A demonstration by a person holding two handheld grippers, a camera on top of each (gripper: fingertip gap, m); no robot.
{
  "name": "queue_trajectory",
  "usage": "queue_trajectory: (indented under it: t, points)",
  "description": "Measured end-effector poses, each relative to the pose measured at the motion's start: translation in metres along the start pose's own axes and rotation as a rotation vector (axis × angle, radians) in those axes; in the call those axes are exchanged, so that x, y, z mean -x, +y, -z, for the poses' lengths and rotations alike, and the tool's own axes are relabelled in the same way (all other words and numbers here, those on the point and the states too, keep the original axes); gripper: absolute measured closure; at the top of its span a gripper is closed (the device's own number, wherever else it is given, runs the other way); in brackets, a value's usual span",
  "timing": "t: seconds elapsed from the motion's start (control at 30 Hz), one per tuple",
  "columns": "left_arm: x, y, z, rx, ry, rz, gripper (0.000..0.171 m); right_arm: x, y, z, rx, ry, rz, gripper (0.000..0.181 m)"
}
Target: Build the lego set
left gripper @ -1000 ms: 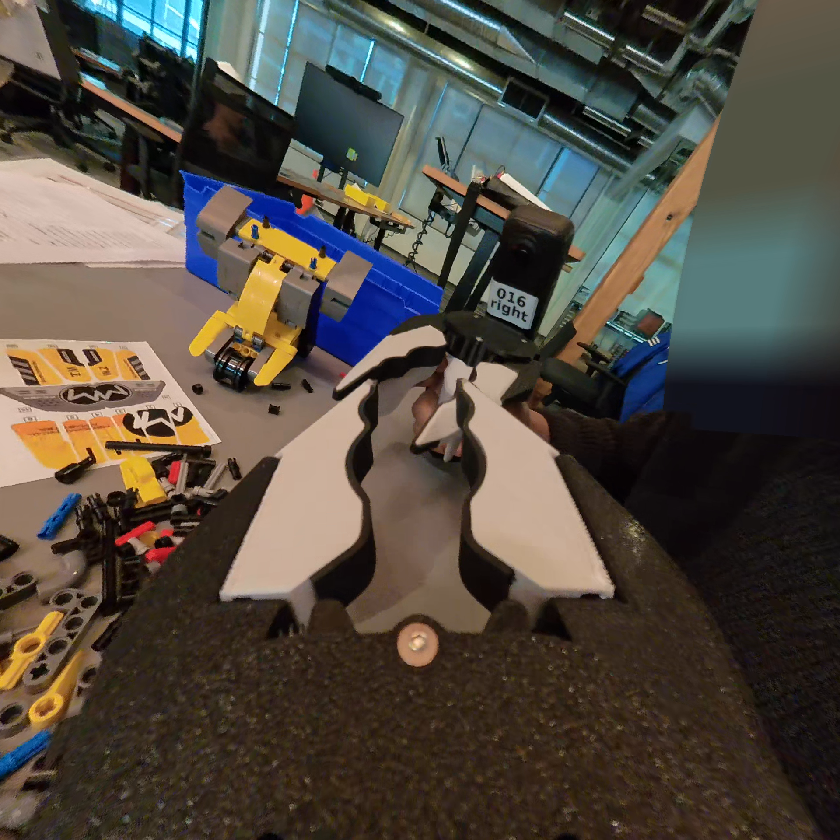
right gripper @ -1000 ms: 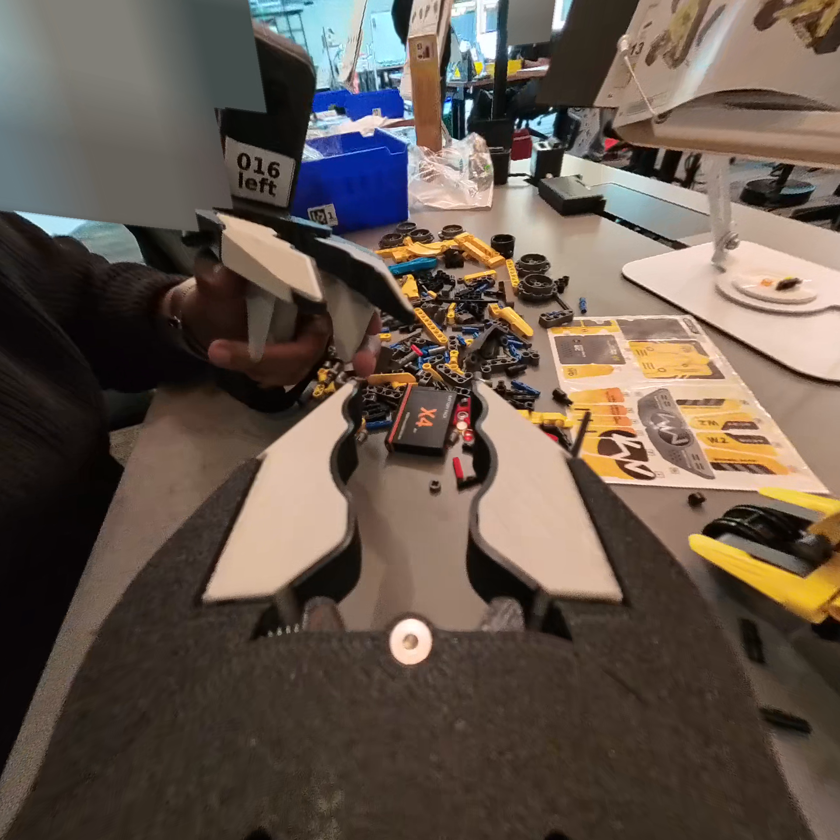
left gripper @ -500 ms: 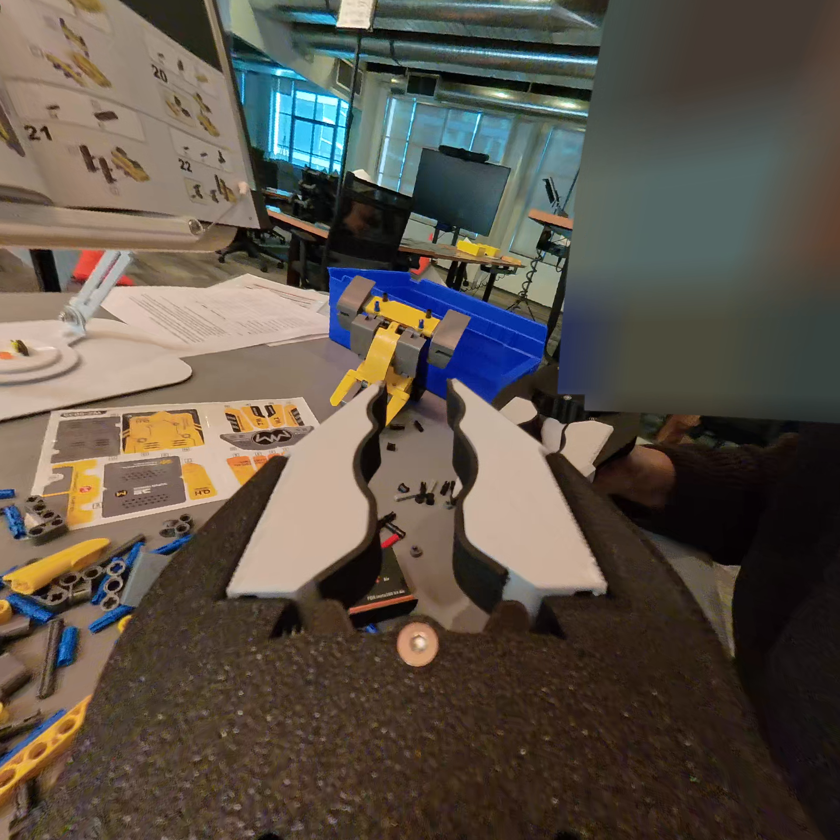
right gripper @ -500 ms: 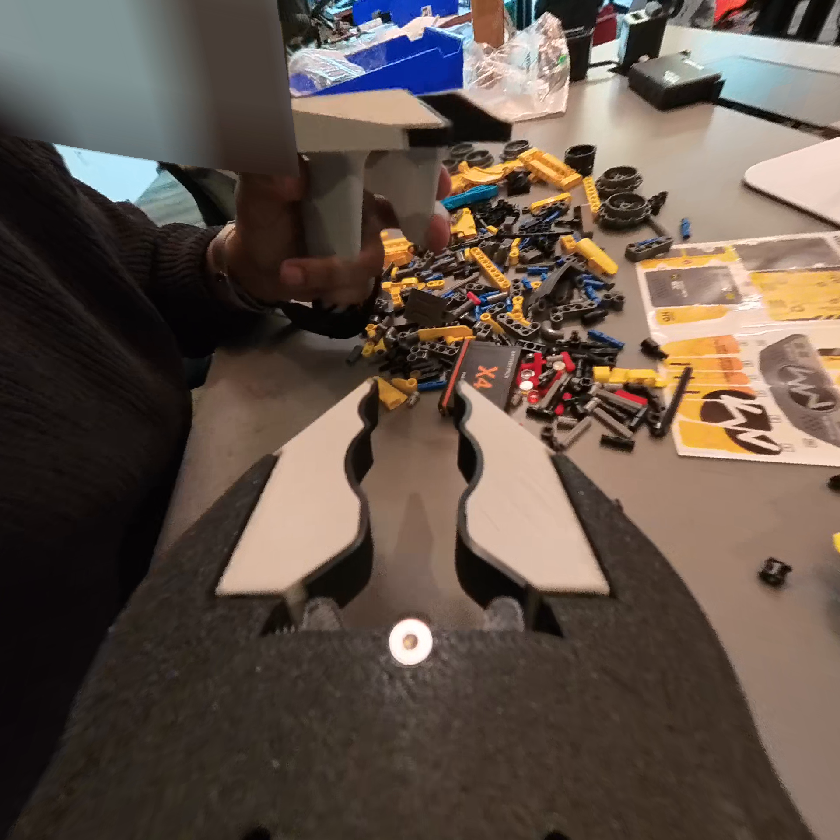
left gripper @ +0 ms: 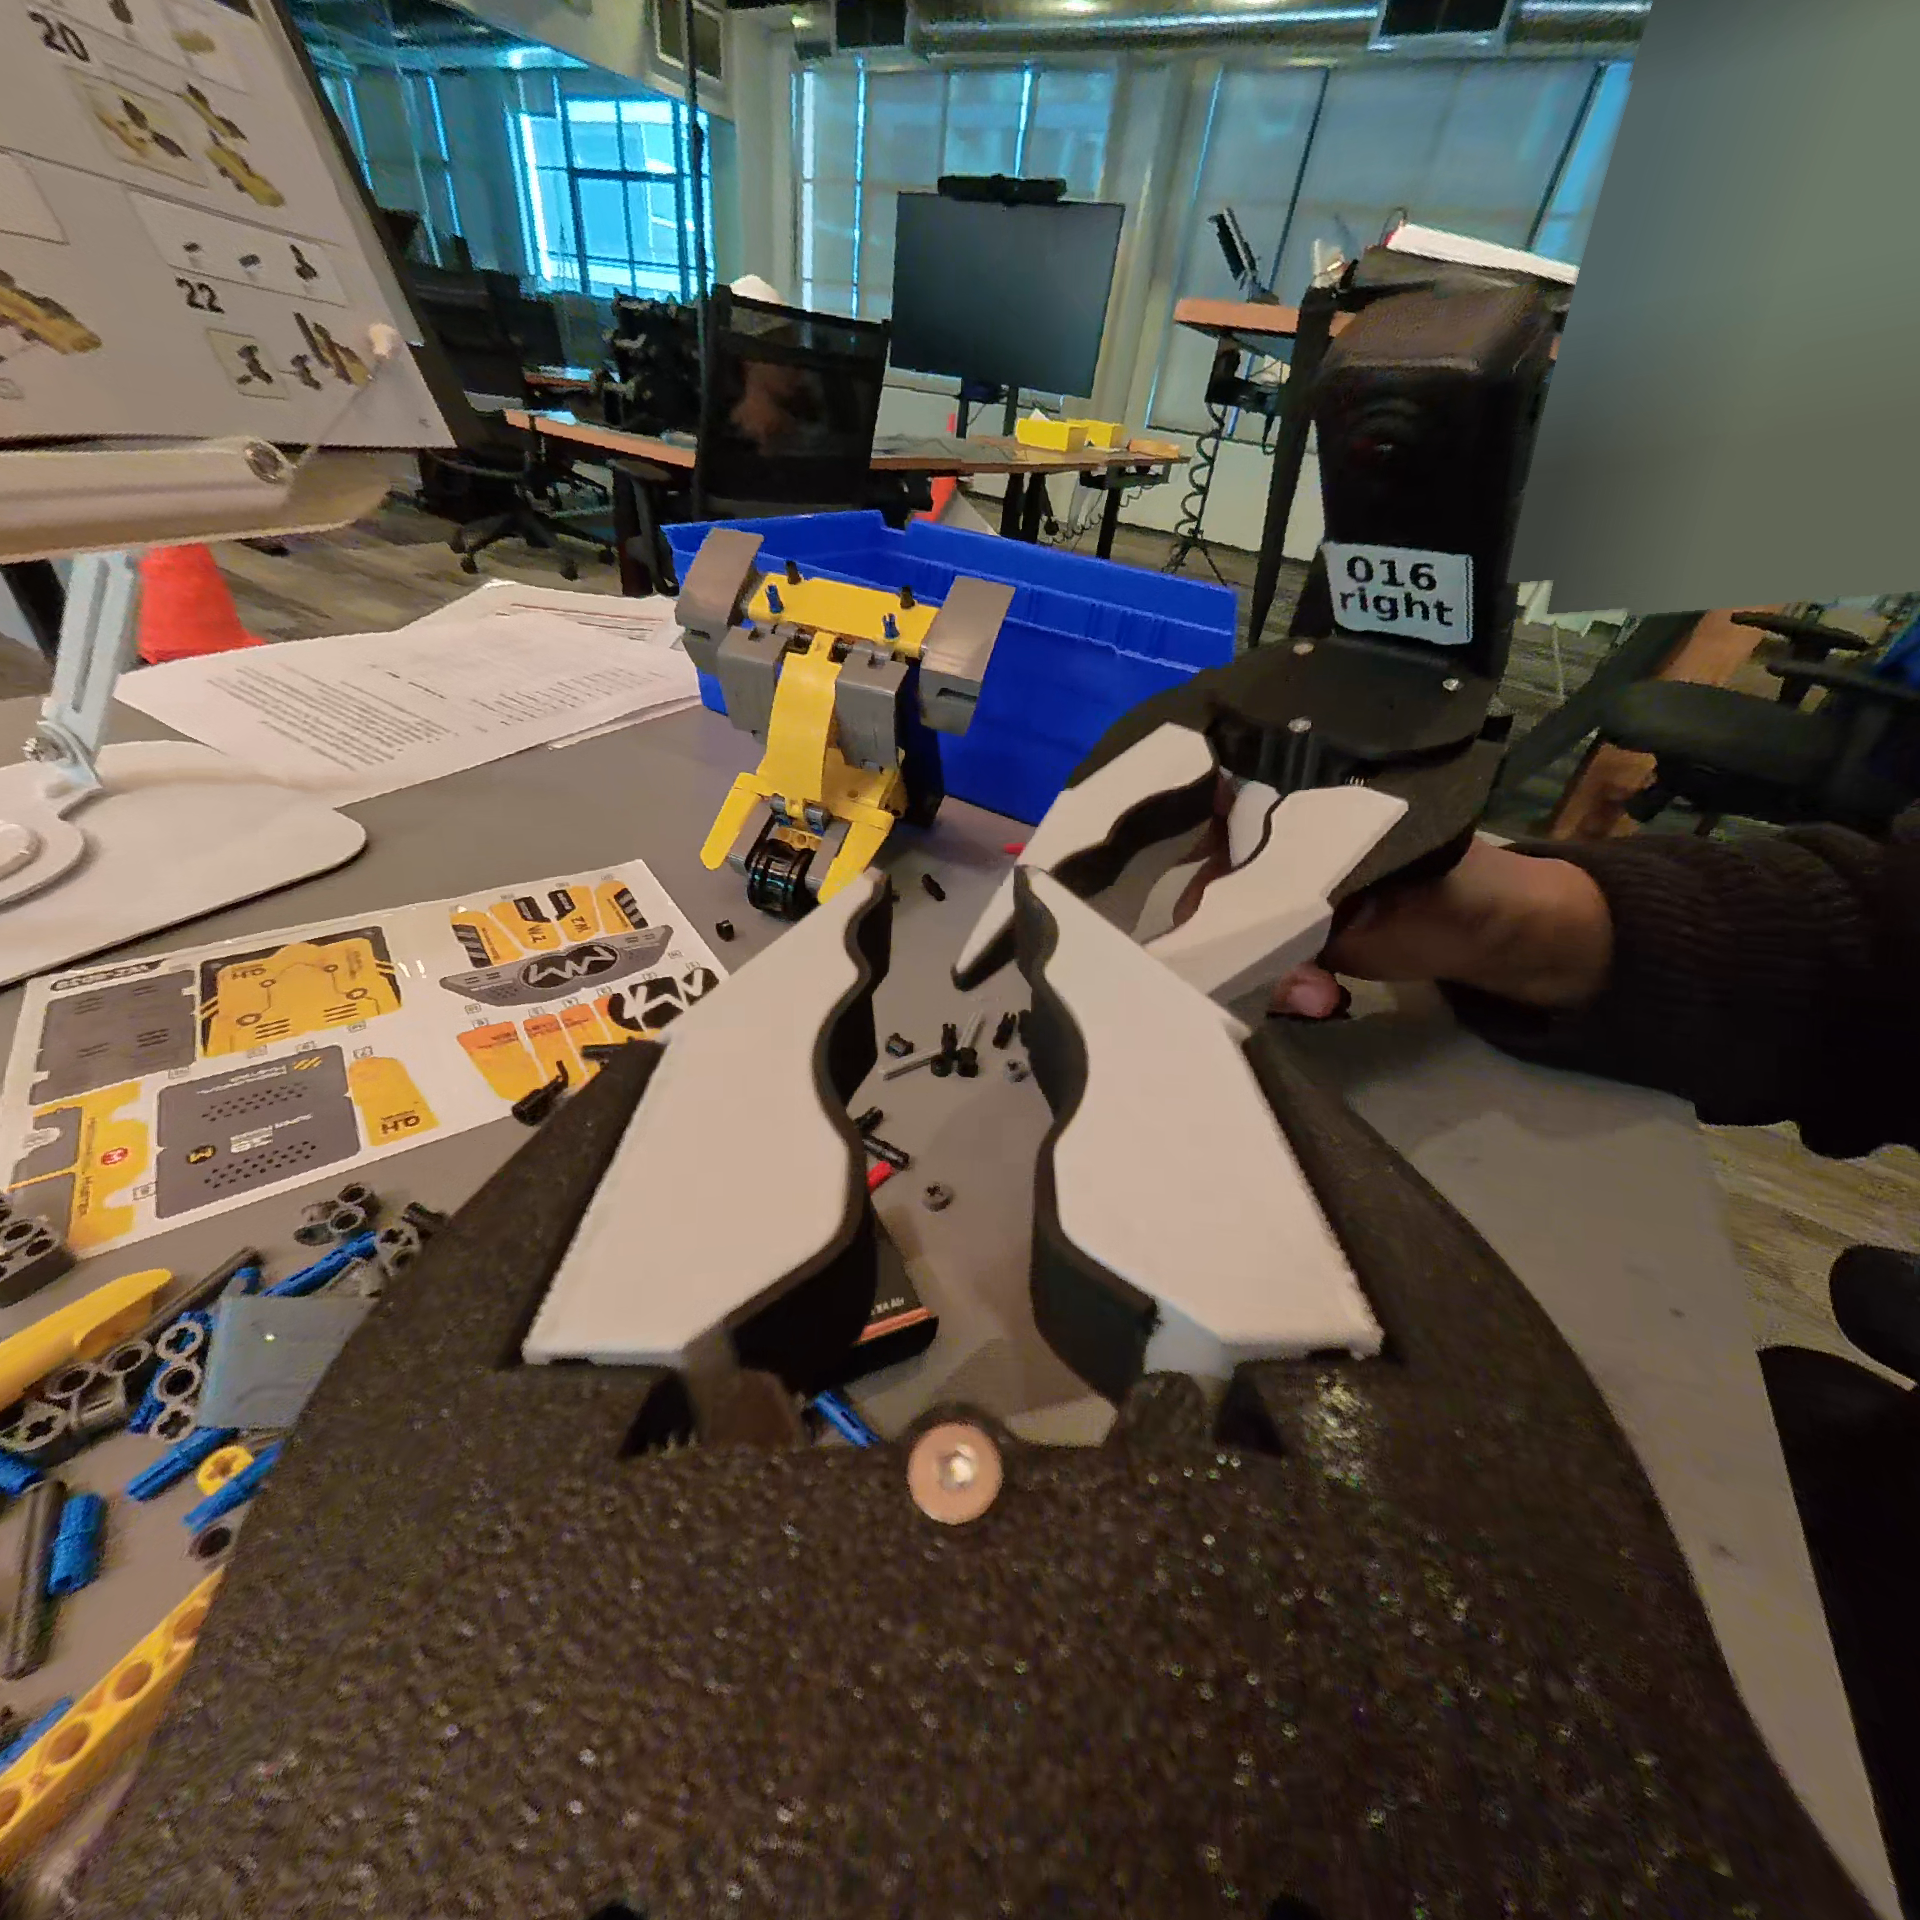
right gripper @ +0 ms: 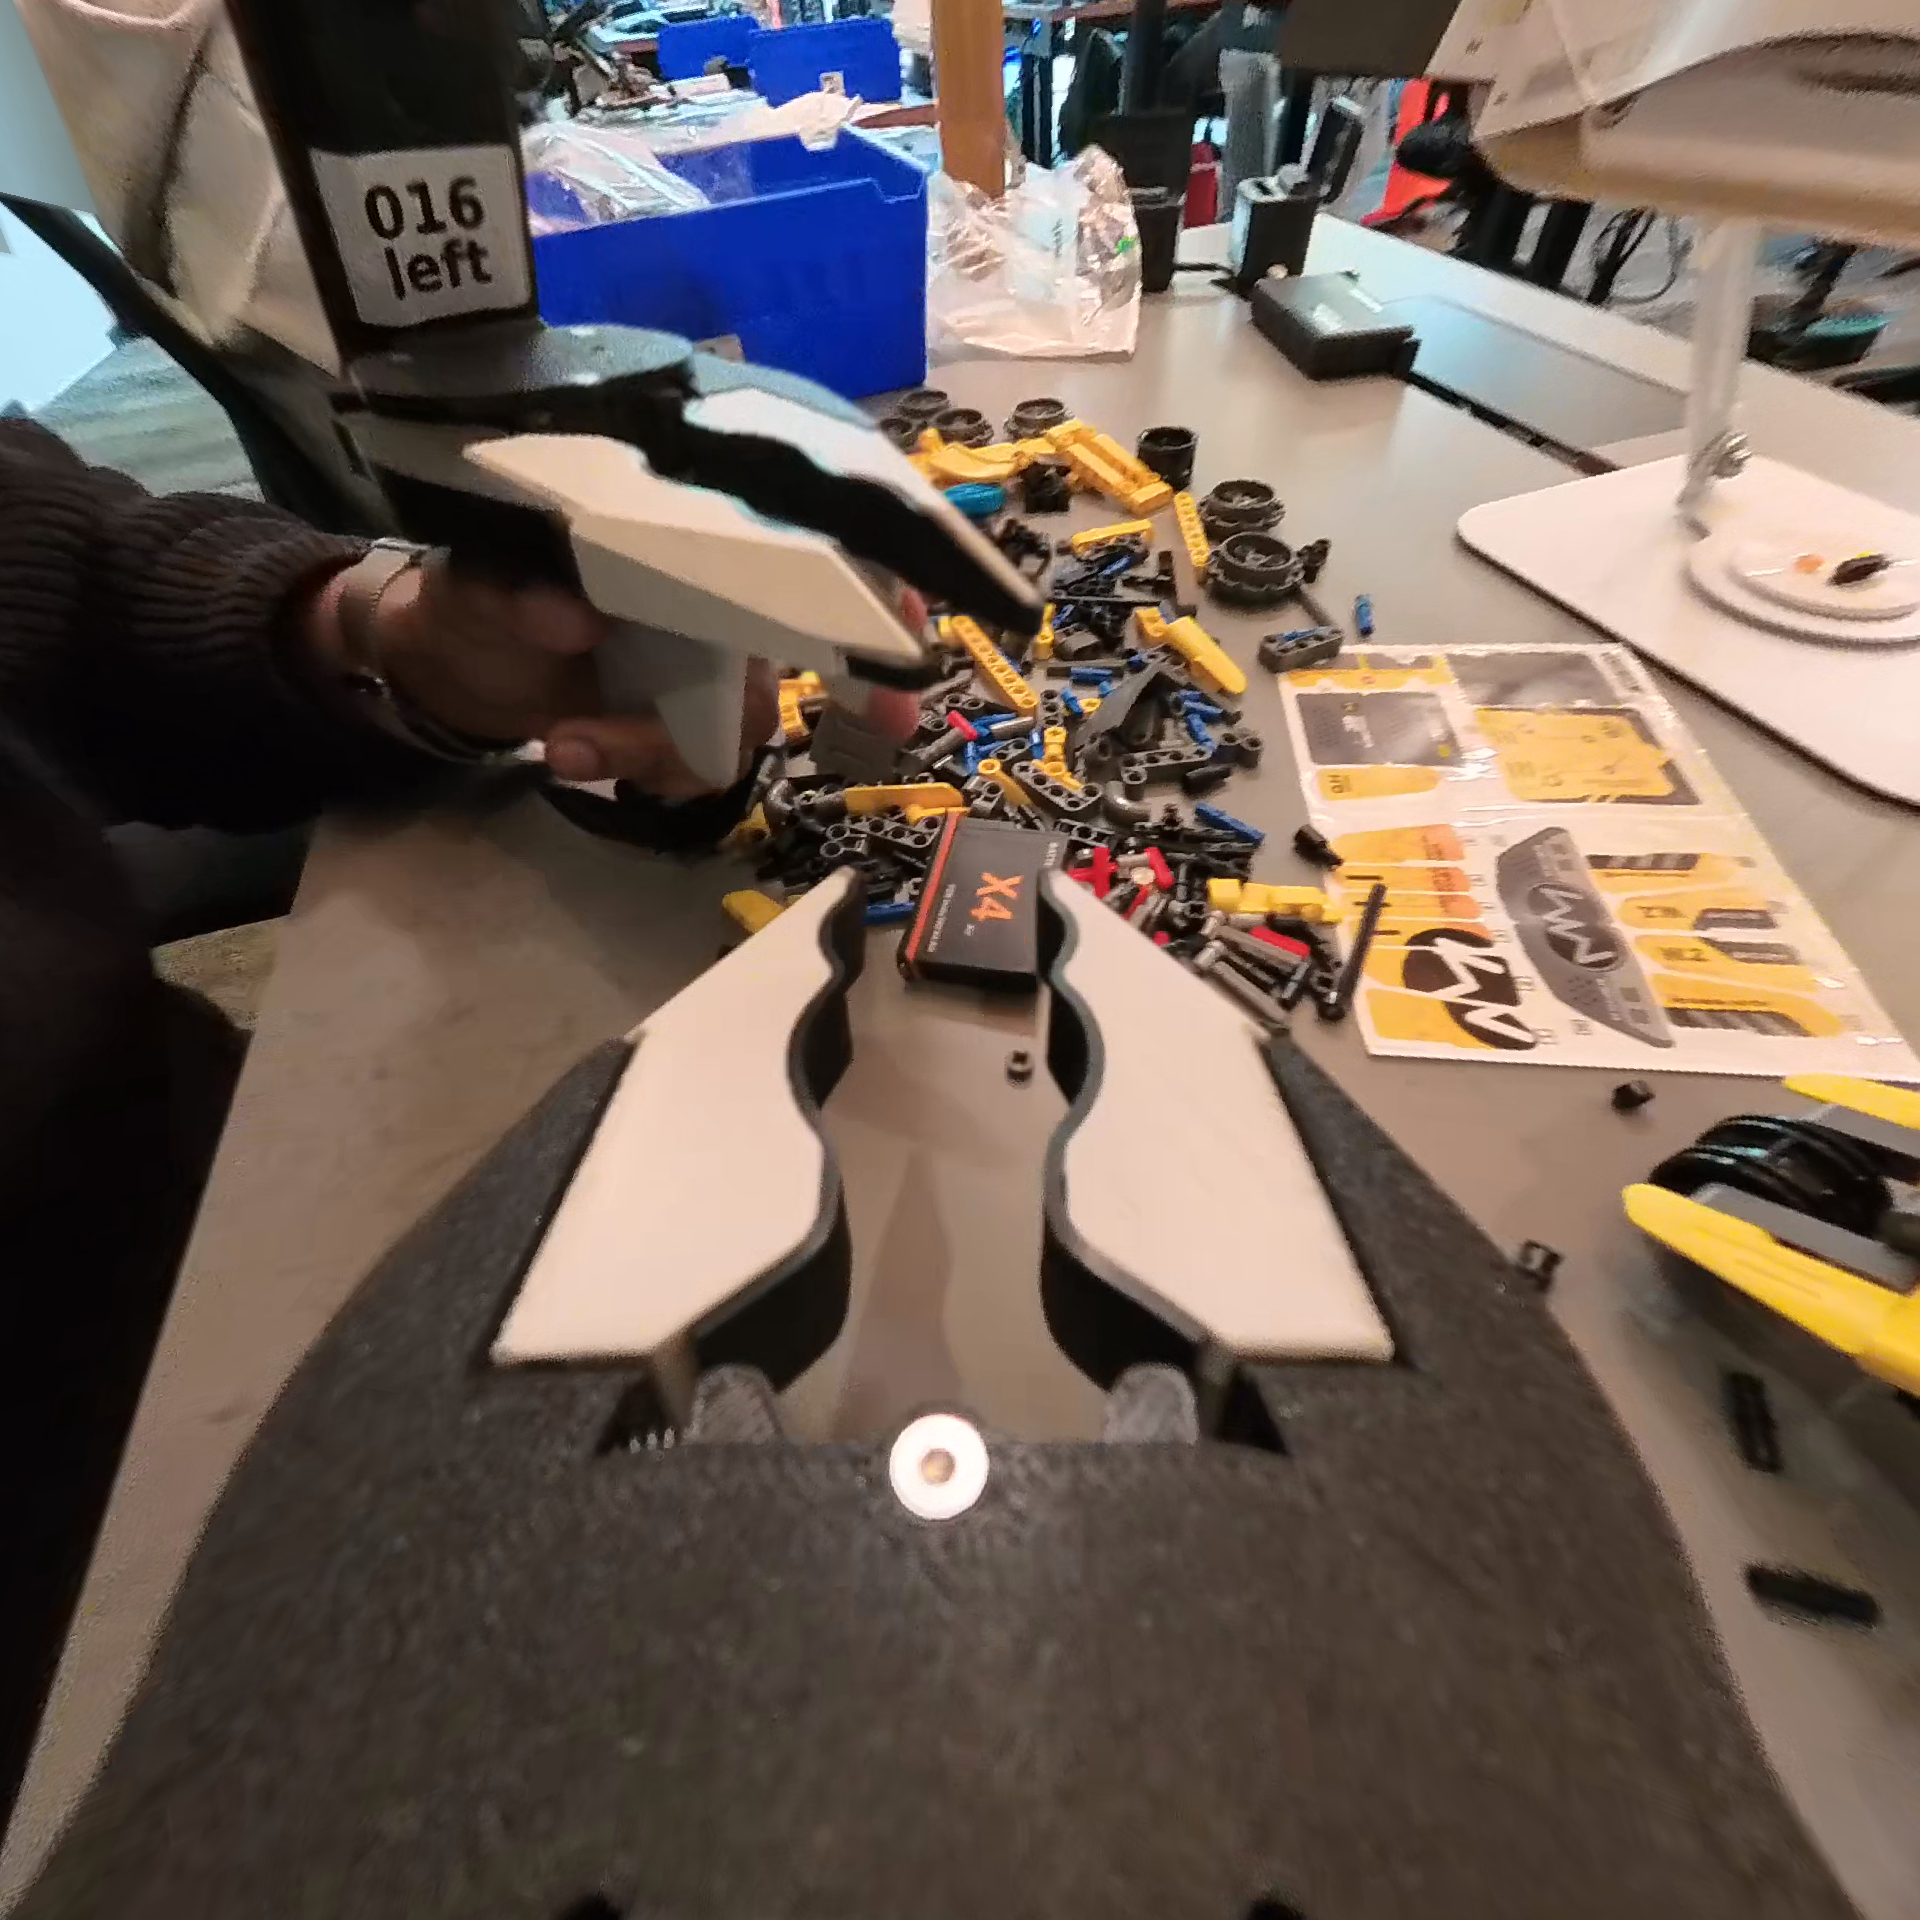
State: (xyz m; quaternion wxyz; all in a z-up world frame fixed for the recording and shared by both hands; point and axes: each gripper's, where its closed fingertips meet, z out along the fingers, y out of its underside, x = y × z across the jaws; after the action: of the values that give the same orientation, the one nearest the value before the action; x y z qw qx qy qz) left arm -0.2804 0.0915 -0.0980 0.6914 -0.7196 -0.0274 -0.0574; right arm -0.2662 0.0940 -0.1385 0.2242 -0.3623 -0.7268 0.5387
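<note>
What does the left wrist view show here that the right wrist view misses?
Only the left wrist view shows the whole partly built yellow model, the blue bin behind it and the printed papers. Only the right wrist view shows the main pile of loose pieces, wheels and plastic bag. Both show the sticker sheet, black box and both open grippers.

An open-plan office or lab: rows of desks [left gripper: 935, 457], a large monitor [left gripper: 1006, 291], office chairs [left gripper: 790, 405], exposed ceiling ducts [left gripper: 1143, 26].

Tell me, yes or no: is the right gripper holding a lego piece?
No, the right gripper is open and holds nothing above the table.
</note>
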Motion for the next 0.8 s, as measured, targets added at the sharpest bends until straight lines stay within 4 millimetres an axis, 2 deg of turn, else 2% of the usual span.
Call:
queue_trajectory:
  t: [0.13,0.33,0.8]
  points:
    - [0.0,0.004,-0.002,0.014,0.012,0.02,0.15,-0.008,-0.006,0.005,-0.023,0.065,0.04,0.149]
    - [0.006,0.0,0.0,-0.008,-0.004,0.04,0.15,-0.018,-0.008,0.007,-0.039,0.125,0.059,0.149]
    - [0.019,-0.004,0.002,-0.038,-0.02,0.118,0.15,-0.029,0.006,0.001,-0.026,0.107,-0.046,0.149]
